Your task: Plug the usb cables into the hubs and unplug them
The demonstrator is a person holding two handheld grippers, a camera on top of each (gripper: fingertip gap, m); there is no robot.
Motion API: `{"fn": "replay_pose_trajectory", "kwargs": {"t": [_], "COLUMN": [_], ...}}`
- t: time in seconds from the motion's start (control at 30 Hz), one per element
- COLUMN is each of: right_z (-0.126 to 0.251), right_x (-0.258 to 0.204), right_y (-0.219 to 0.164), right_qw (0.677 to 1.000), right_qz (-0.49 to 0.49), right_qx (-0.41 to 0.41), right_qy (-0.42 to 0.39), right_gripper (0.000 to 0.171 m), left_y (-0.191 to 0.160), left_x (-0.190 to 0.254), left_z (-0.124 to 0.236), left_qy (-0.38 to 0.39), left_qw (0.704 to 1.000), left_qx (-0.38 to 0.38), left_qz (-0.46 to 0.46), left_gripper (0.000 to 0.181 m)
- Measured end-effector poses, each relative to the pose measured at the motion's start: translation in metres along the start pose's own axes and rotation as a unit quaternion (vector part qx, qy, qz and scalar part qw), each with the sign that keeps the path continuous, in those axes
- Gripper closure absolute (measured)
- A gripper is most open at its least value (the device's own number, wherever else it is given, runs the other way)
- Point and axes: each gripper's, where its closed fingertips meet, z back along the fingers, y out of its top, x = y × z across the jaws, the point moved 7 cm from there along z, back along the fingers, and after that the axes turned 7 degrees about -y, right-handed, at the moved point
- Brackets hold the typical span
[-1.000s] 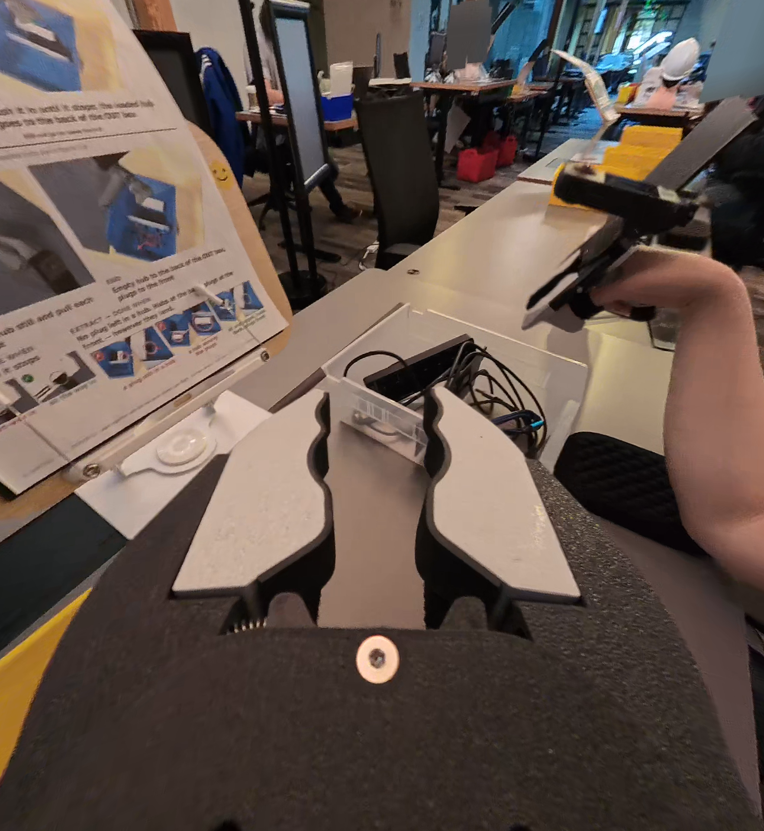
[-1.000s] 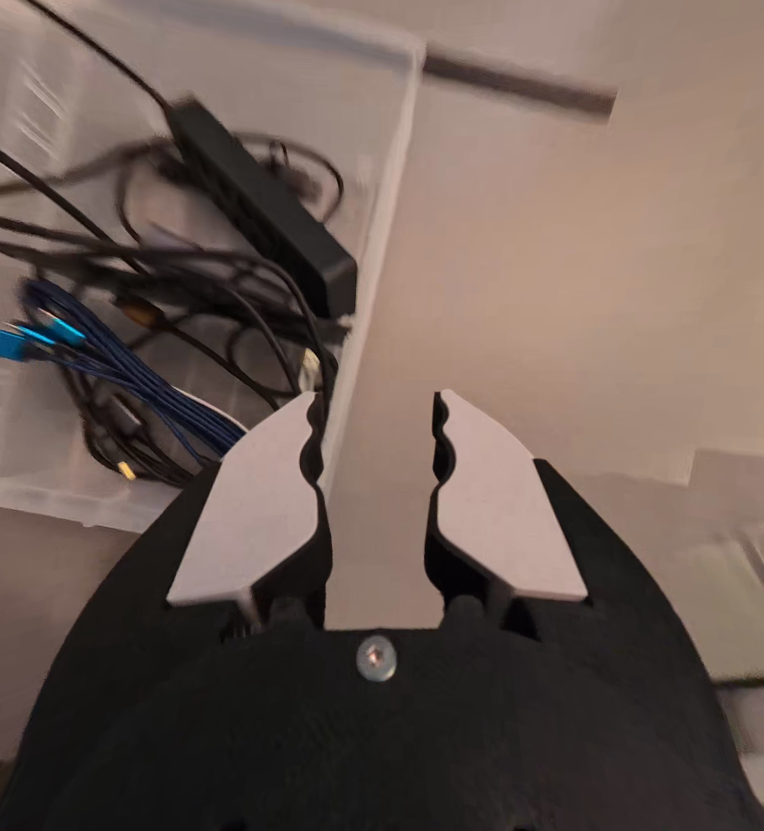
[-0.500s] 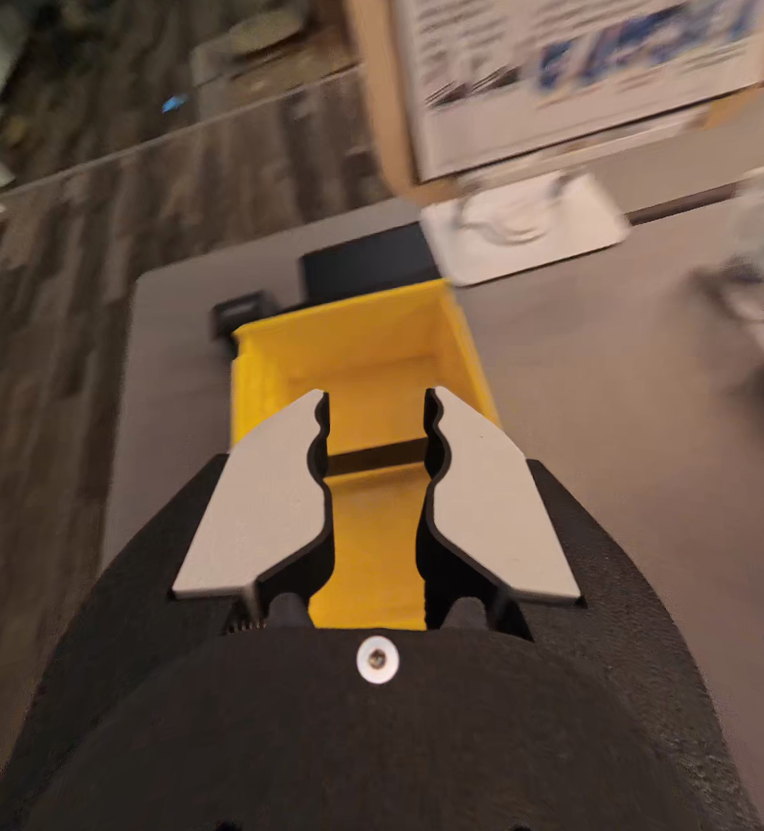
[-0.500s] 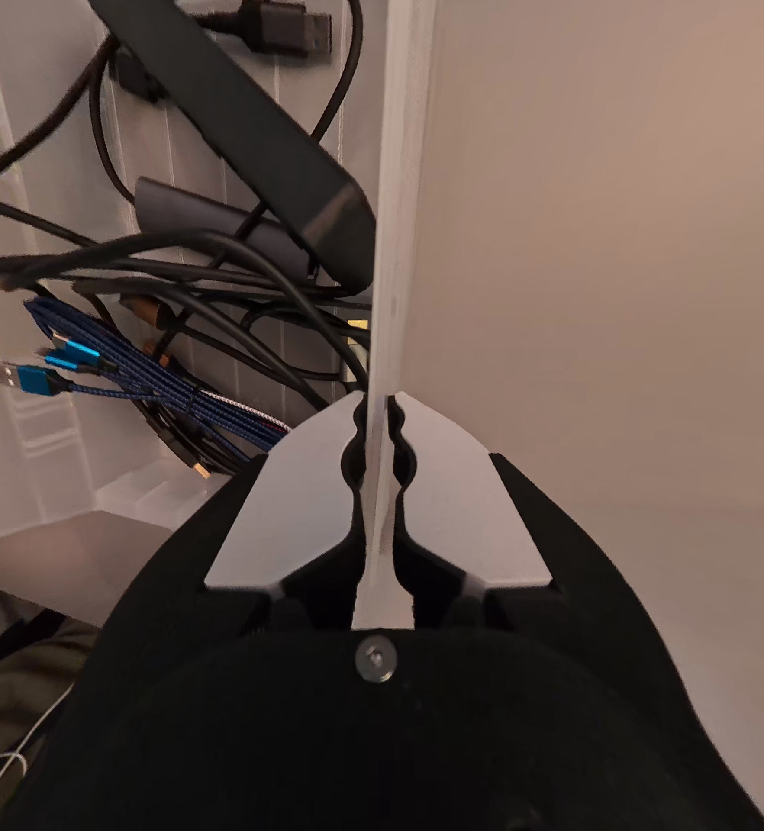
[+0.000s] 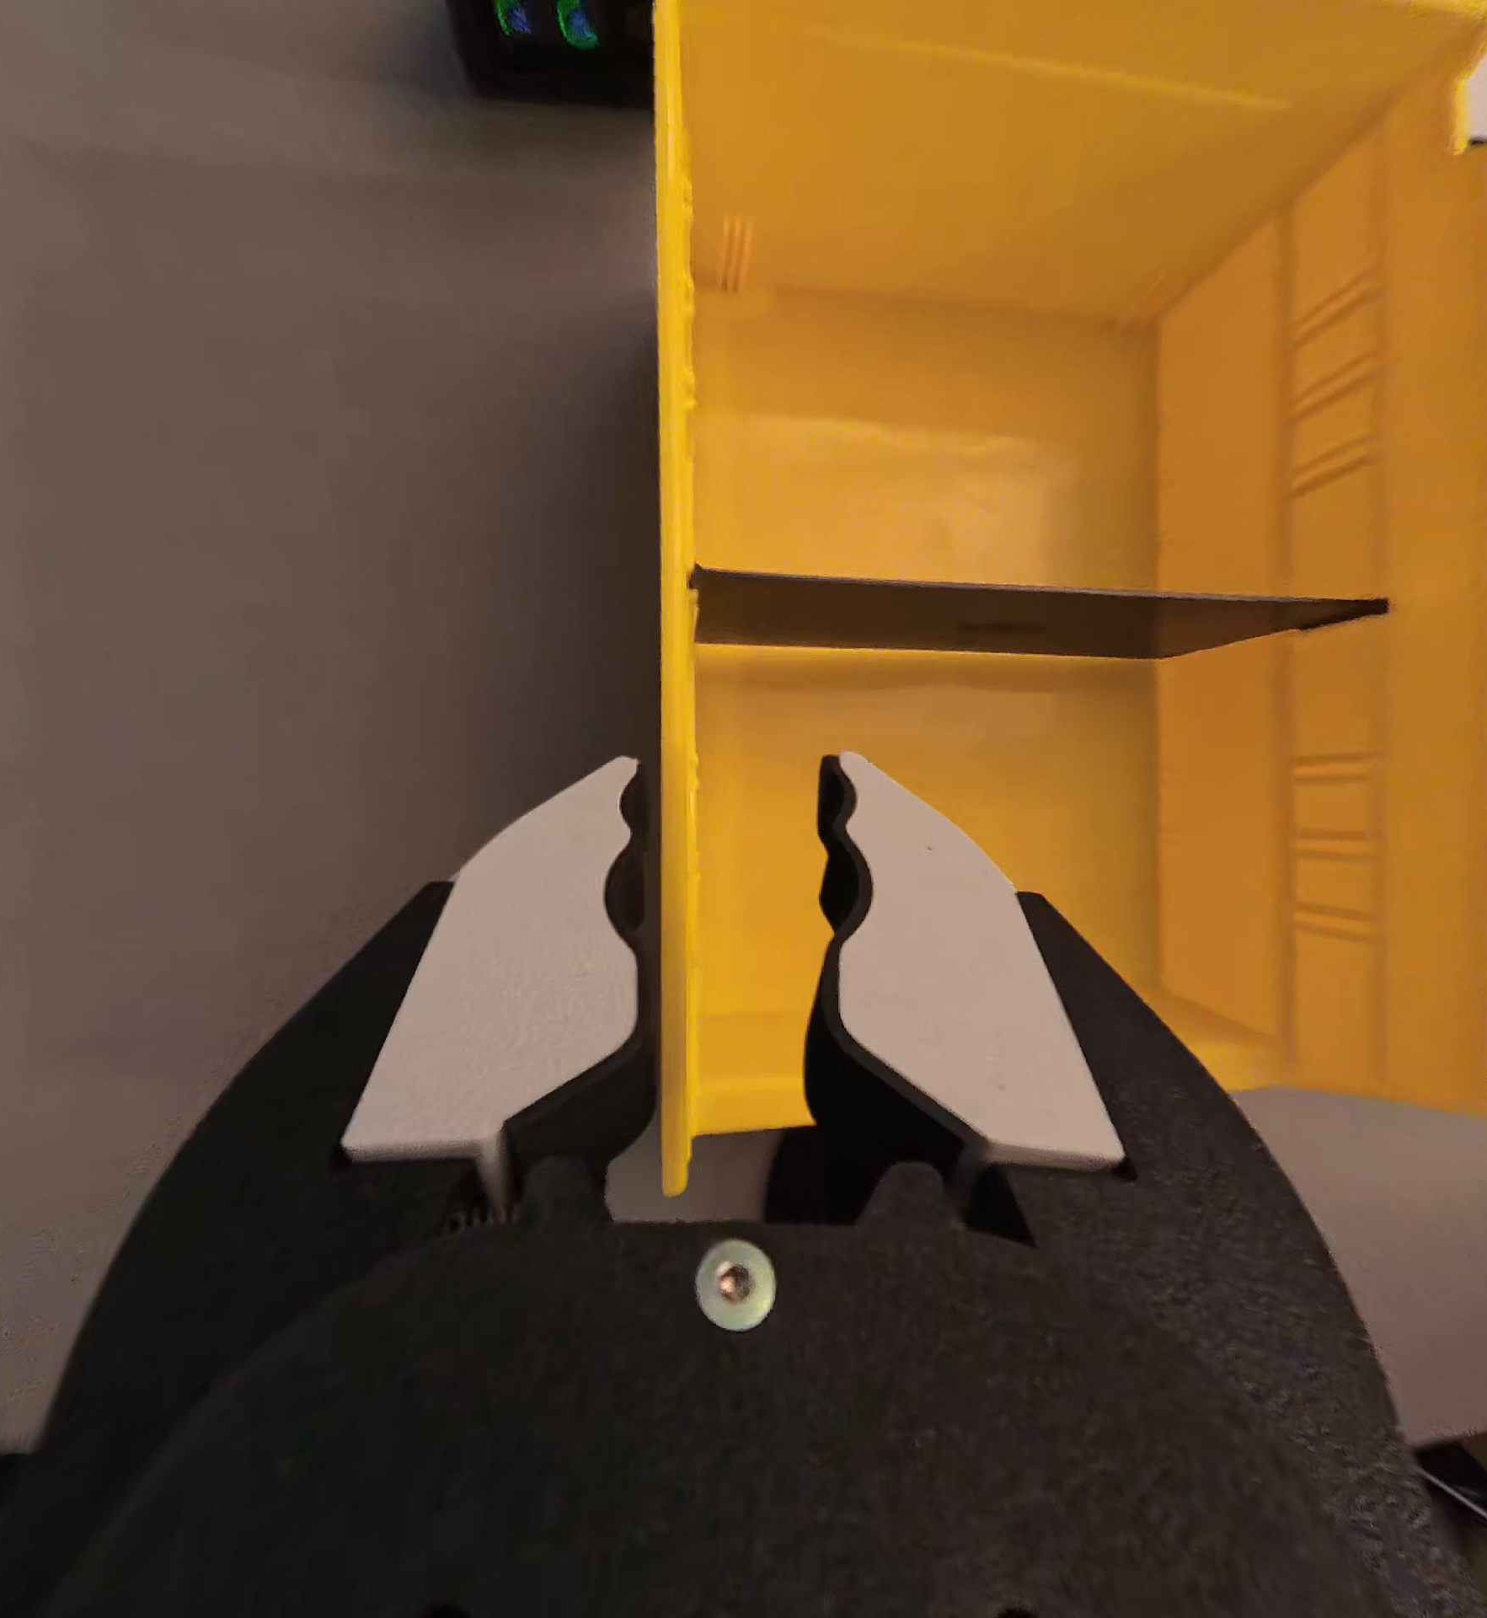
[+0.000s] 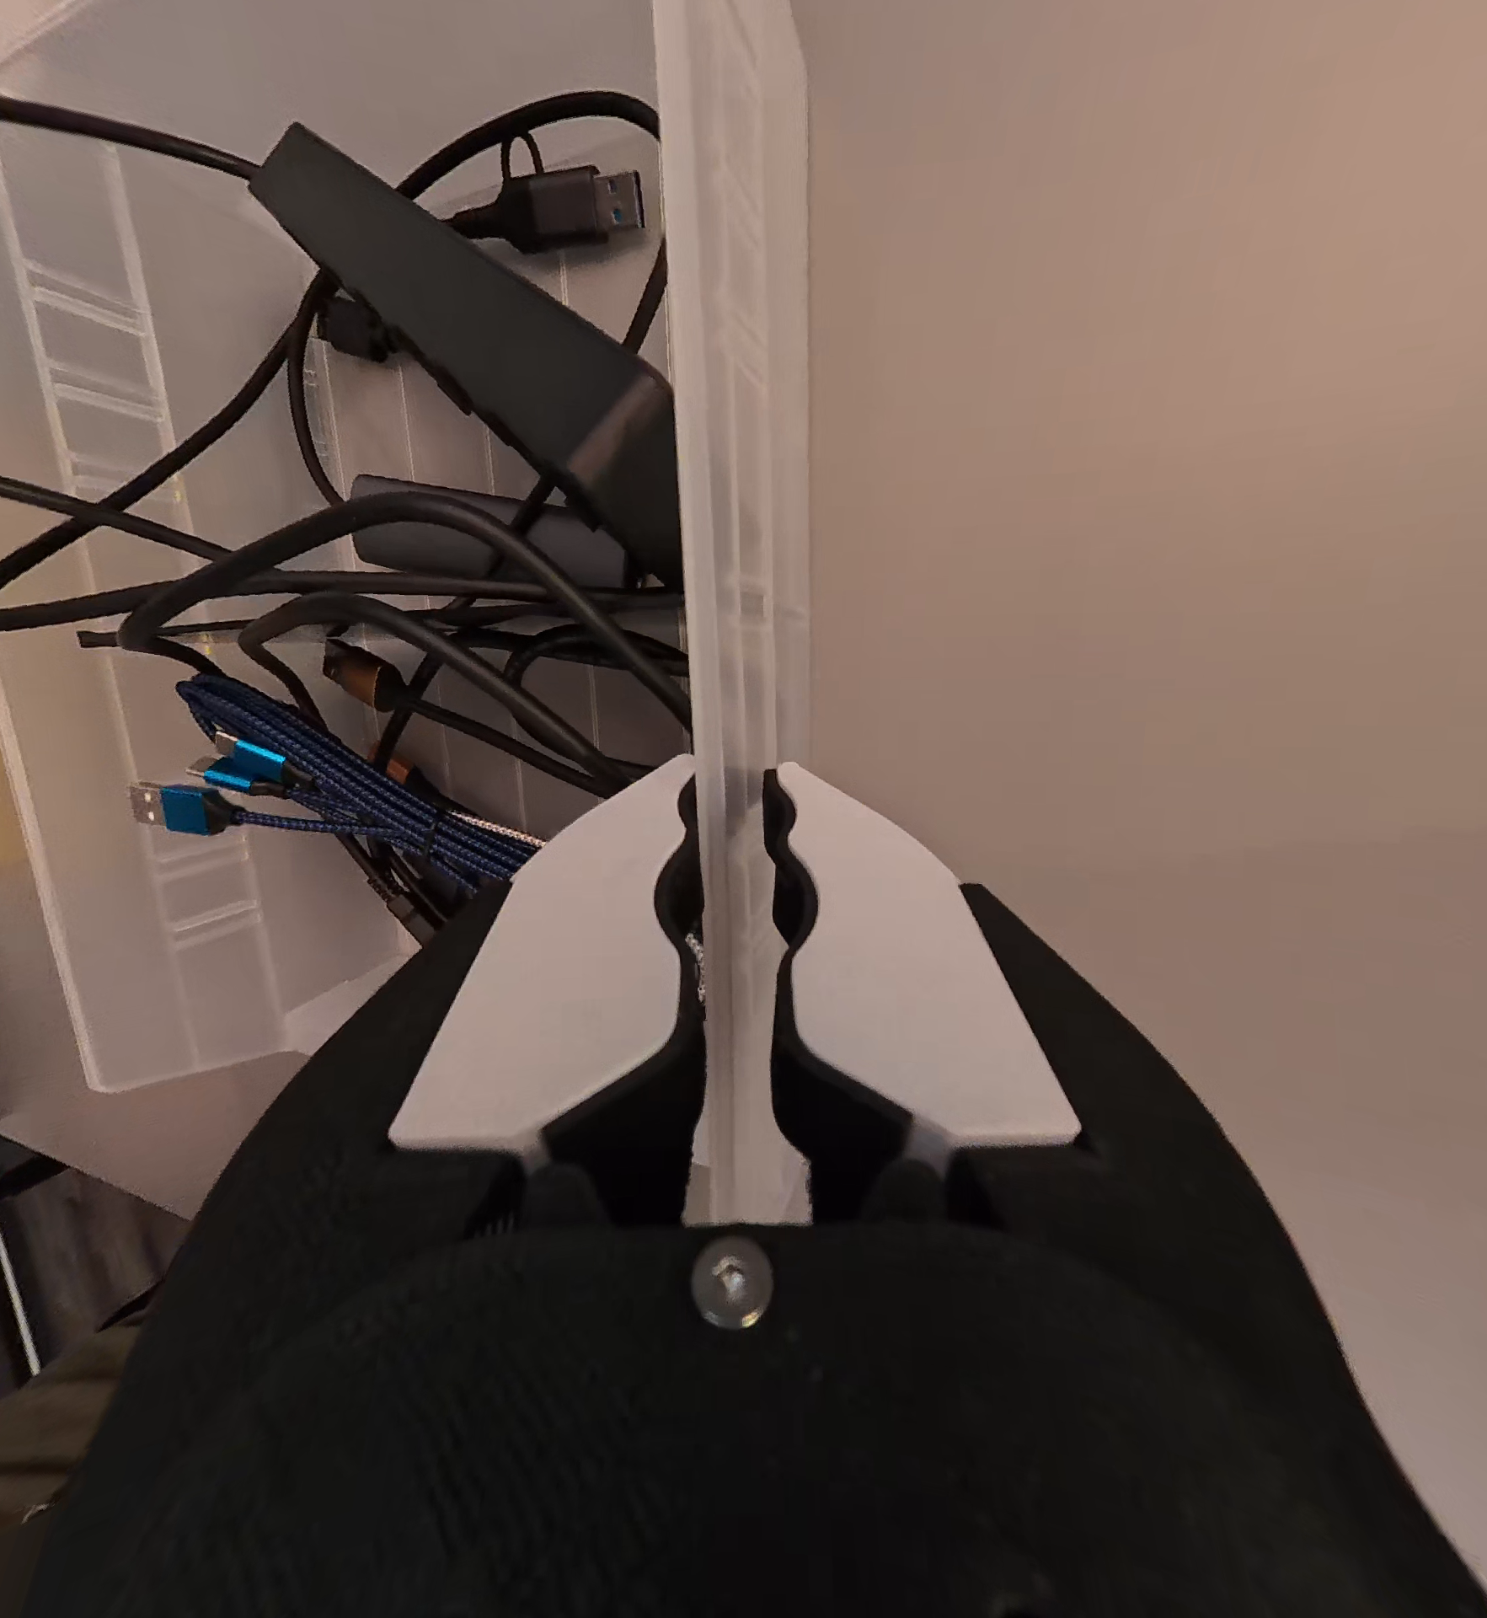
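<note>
Grey and matte, the surface (image 5: pixel 284 438) carries two bins. The left tongs (image 5: pixel 729 770) stand spread astride the left wall of a yellow bin (image 5: pixel 1335 613): one finger touches the wall's outside, the other is inside with a gap, so nothing is clamped yet. That bin is ribbed rigid plastic, empty, split by a dark divider (image 5: pixel 1028 617). The right tongs (image 6: pixel 729 779) are pinched onto the right wall of a clear bin (image 6: pixel 740 438), probably to drag or steady it. Inside lie a black slab hub (image 6: pixel 477 341) over a grey hub (image 6: pixel 494 534), amid loose black cables (image 6: pixel 197 560) and a braided blue cable (image 6: pixel 372 805) with bare plugs.
</note>
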Motion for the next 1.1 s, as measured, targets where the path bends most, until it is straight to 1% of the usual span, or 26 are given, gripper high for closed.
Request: {"fn": "replay_pose_trajectory", "kwargs": {"t": [0.1, 0.17, 0.23, 0.27, 0.3, 0.33, 0.4, 0.47, 0.63, 0.73, 0.97, 1.1], "right_z": [0.0, 0.0, 0.0, 0.0, 0.0, -0.001, -0.002, -0.004, -0.009, -0.013, -0.022, -0.026], "right_x": [0.0, -0.001, -0.001, -0.002, -0.002, -0.003, -0.006, -0.011, -0.03, -0.044, -0.071, -0.083], "right_y": [0.0, 0.0, 0.001, 0.001, 0.001, 0.001, 0.002, 0.002, 0.005, 0.006, 0.011, 0.014], "right_qw": [1.0, 1.0, 1.0, 1.0, 1.0, 1.0, 0.999, 0.999, 0.997, 0.995, 0.99, 0.985], "right_qz": [0.001, -0.001, 0.003, 0.005, 0.005, 0.001, -0.005, 0.01, 0.03, 0.046, 0.081, 0.118], "right_qx": [-0.003, -0.01, -0.014, -0.017, -0.021, -0.025, -0.032, -0.04, -0.066, -0.084, -0.112, -0.122], "right_qy": [-0.001, -0.006, -0.007, -0.005, 0.001, 0.007, 0.015, 0.014, 0.011, 0.017, 0.001, -0.016], "right_gripper": [0.158, 0.159, 0.159, 0.158, 0.158, 0.157, 0.157, 0.157, 0.157, 0.157, 0.159, 0.16], "left_y": [-0.011, -0.015, -0.018, -0.02, -0.021, -0.022, -0.024, -0.026, -0.03, -0.031, -0.025, -0.02], "left_x": [-0.006, -0.007, -0.006, -0.008, -0.01, -0.008, 0.005, 0.025, 0.069, 0.091, 0.123, 0.133], "left_z": [-0.013, -0.023, -0.032, -0.036, -0.038, -0.039, -0.042, -0.048, -0.061, -0.067, -0.081, -0.088], "left_qy": [0.024, 0.017, 0.009, 0.017, 0.033, 0.044, 0.042, 0.028, 0.042, 0.052, 0.096, 0.086], "left_qw": [0.997, 0.995, 0.992, 0.99, 0.988, 0.986, 0.985, 0.983, 0.983, 0.981, 0.966, 0.965], "left_qx": [-0.07, -0.101, -0.127, -0.14, -0.152, -0.158, -0.164, -0.165, -0.154, -0.162, -0.197, -0.198], "left_qz": [0.007, 0.004, 0.009, 0.011, 0.008, -0.002, -0.032, -0.07, -0.087, -0.095, -0.137, -0.152], "left_gripper": [0.145, 0.146, 0.156, 0.16, 0.17, 0.176, 0.176, 0.175, 0.173, 0.171, 0.161, 0.161]}}
